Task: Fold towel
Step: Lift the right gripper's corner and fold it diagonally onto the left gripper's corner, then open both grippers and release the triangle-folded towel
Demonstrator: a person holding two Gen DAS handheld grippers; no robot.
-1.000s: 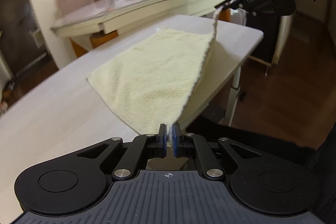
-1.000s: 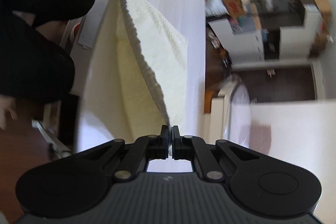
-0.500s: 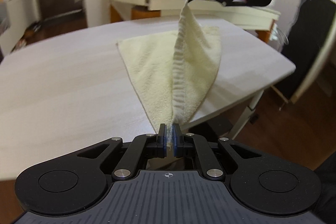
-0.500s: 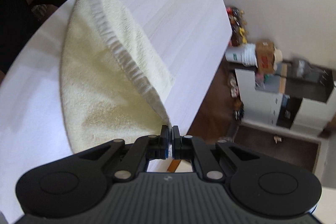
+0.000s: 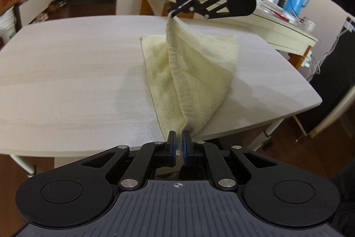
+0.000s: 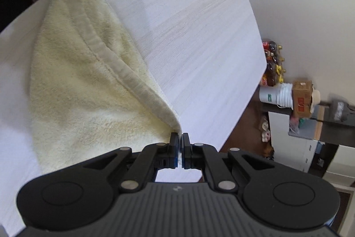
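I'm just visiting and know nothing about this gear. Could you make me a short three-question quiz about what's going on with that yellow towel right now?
1. True or false: both claws are clamped on the towel.
2. Which part of the towel is lifted off the table? A) the hemmed edge strung between the claws B) the whole towel C) none of it
3. Fill in: the left claw holds a corner near the table's ____ edge, while the right claw holds its corner farther off.

Key: 1 true; 2 A; 3 near

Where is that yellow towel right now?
In the left wrist view the yellow towel lies on the pale wooden table, one edge lifted between the left claw and right claw.
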